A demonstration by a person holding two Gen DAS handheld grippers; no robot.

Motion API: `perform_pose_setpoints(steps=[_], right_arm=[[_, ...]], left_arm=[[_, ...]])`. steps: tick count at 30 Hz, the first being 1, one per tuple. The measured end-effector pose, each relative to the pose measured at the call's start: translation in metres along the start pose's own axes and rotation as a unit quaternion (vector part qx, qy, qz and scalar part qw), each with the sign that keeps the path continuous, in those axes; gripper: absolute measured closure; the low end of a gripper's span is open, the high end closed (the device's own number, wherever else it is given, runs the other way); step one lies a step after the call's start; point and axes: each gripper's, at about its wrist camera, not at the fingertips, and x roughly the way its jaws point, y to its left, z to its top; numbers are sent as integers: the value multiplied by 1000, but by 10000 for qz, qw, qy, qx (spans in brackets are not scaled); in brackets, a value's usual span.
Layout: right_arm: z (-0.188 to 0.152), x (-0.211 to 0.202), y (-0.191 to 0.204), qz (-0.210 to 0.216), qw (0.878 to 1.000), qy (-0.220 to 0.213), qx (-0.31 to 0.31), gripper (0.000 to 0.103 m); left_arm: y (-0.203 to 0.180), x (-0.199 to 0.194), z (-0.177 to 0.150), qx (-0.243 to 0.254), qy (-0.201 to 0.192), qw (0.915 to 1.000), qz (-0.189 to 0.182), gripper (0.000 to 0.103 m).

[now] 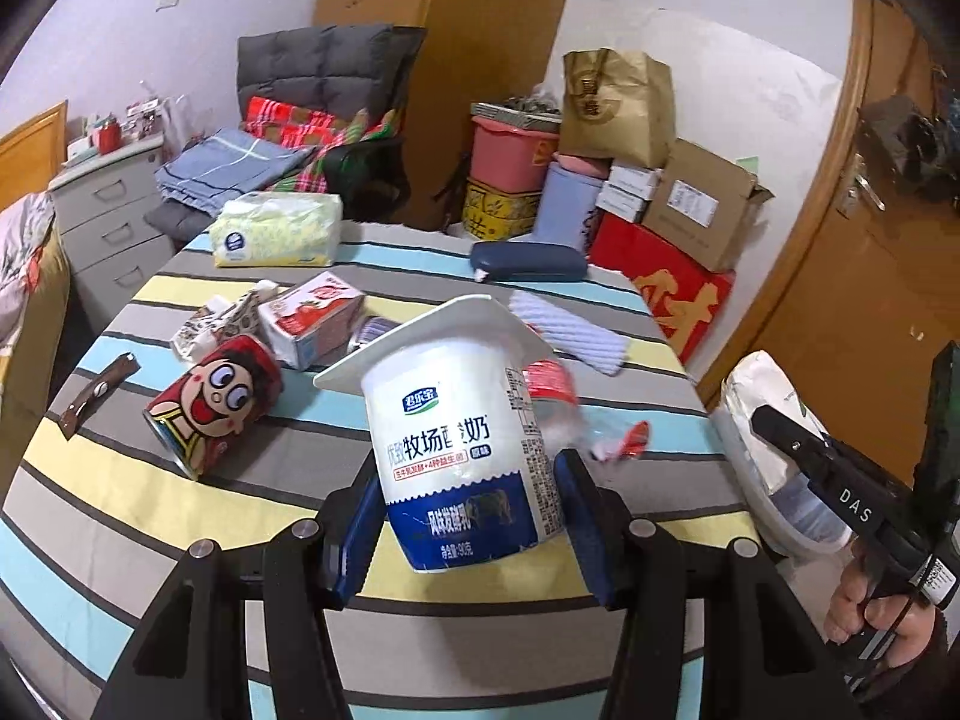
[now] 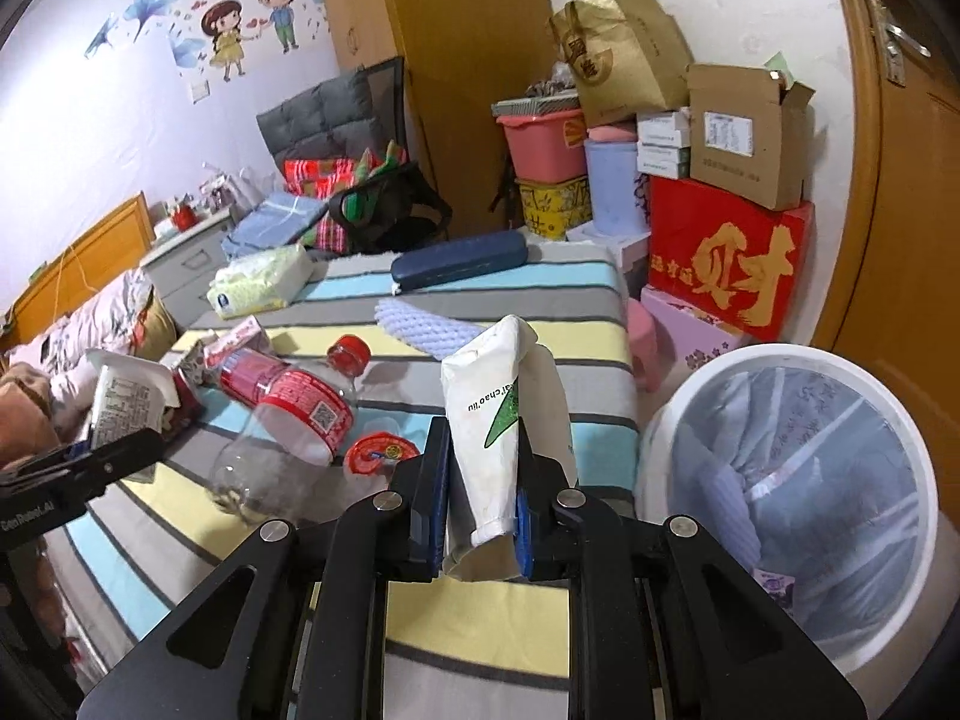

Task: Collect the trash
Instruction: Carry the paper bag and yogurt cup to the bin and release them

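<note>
Left wrist view: nearest, the left gripper point(image 1: 474, 516) has its jaws closed on the lower body of a white yogurt cup point(image 1: 462, 438), held clear of the striped surface point(image 1: 150, 516) with its square rim tipped away. In the right wrist view, the right gripper point(image 2: 483, 504) has its jaws pinched tight on a flattened white paper packet point(image 2: 498, 426), just left of the lined white bin point(image 2: 798, 504) standing beside the surface.

To my eye, the carry to the bin is under way. Bring the packet fully over the rim before letting go; then the cup, kept level in case dregs remain.

Further off, a clear plastic bottle point(image 2: 288, 420), a red lid point(image 2: 381, 453), a cartoon-faced can point(image 1: 219, 405) and a small milk carton point(image 1: 315, 315) await collection.
</note>
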Motion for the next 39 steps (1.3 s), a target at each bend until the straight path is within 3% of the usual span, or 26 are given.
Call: perform_pose_setpoints(steps=[10, 21, 39], right_arm=[[-4, -35, -21, -299, 9989, -315, 198, 85], [-11, -66, -63, -791, 9941, -567, 472, 85], [-31, -59, -127, -1267, 9884, -69, 830, 85]], left_arm=[[-57, -11, -2, 482, -59, 9981, -385, 48], [-143, -3, -3, 1119, 12, 9892, -945, 47], [-257, 63, -15, 1870, 726, 9663, -1613, 47]])
